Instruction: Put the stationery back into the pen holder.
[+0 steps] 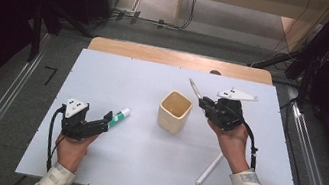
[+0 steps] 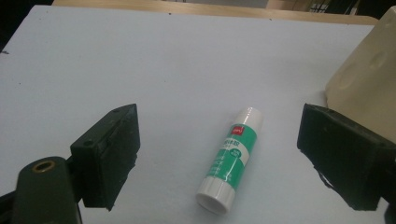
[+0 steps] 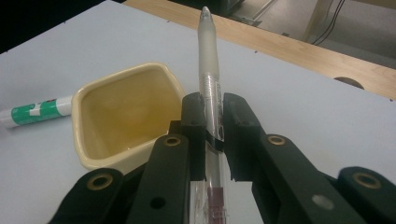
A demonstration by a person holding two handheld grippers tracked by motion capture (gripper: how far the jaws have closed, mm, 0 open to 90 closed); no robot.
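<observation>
On the left of the surface [image 1: 88, 171], the left hand-held gripper [image 1: 106, 119] lies low with its jaws spread wide, and the glue stick [image 2: 232, 157] lies flat between them, touched by neither. The stick's long axis runs almost straight along the gripper's own line of reach, white cap end nearest the camera and the far end pointing away toward the cup. So the jaws straddle its narrow width, and a plain squeeze should catch it across the barrel.

In the middle stands the cream square cup [image 1: 174, 111], upright and open, apparently empty, just beyond the far tip of the glue stick.

To the right, the right hand-held gripper [image 1: 205, 103] is clamped on a translucent pen [image 3: 208, 88], whose long axis juts forward out of the jaws, tip up and away. The cup sits just left of and below that tip, so the pen seems near to being dropped in, and the right hand is the closer of the two to the cup's mouth.

Farther right, a white stick [image 1: 209, 169] lies loose on the surface beside the right forearm.
</observation>
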